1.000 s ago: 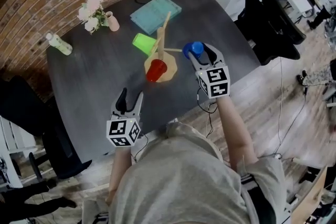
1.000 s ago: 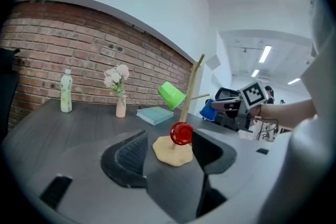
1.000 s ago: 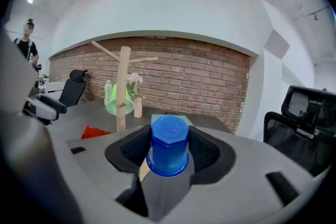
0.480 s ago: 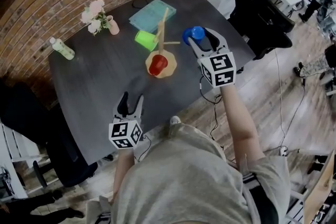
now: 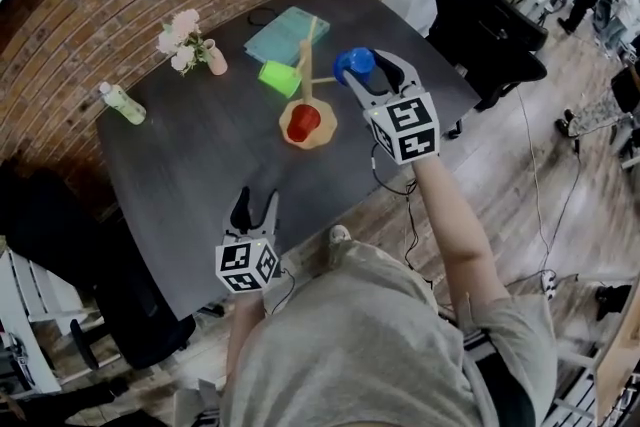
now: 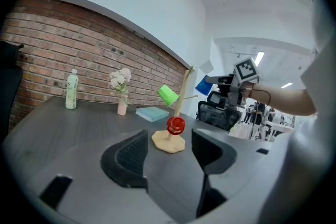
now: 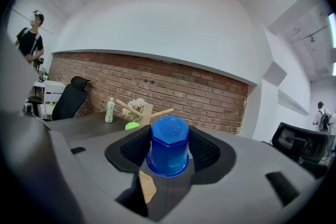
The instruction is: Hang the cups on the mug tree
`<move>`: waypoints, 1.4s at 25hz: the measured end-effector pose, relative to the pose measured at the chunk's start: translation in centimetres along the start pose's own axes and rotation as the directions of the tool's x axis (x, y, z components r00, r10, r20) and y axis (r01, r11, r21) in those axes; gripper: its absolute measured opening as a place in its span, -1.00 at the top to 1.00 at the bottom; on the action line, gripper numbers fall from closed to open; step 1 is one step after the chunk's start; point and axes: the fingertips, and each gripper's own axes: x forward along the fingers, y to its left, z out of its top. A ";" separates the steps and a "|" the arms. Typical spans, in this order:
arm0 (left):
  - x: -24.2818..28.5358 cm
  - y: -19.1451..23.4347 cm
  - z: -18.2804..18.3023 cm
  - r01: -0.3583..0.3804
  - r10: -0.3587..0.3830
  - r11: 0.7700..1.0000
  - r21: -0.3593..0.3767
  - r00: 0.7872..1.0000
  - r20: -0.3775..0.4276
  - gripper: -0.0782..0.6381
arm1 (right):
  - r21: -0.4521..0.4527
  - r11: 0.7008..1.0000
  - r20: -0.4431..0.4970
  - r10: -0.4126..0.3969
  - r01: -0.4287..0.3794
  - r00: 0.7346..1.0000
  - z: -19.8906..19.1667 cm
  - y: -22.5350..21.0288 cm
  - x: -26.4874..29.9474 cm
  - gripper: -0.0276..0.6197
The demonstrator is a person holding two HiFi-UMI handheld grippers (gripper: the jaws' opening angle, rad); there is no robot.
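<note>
A wooden mug tree (image 5: 306,83) stands mid-table on a round base. A green cup (image 5: 278,78) hangs on its left peg and a red cup (image 5: 303,121) on a low front peg. My right gripper (image 5: 368,75) is shut on a blue cup (image 5: 354,65), held upside down in the air just right of the tree, near the tip of its right peg. In the right gripper view the blue cup (image 7: 169,145) sits between both pads, with the mug tree (image 7: 144,110) behind it. My left gripper (image 5: 254,207) stands open and empty near the table's front edge, facing the mug tree (image 6: 178,107).
On the dark table (image 5: 200,165) are a teal book (image 5: 288,32) behind the tree, a pink vase of flowers (image 5: 190,43) and a pale bottle (image 5: 122,102) at the back left. A black office chair (image 5: 485,35) stands beyond the right edge.
My right gripper has carried the blue cup a little up and left, closer to the tree's right peg. The left gripper has barely moved.
</note>
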 end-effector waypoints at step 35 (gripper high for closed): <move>-1.7 1.6 -1.1 -0.054 0.054 0.998 -0.015 0.999 0.005 0.07 | 0.162 0.987 -0.093 0.034 -0.018 0.995 -6.1 1.5 4.1 0.12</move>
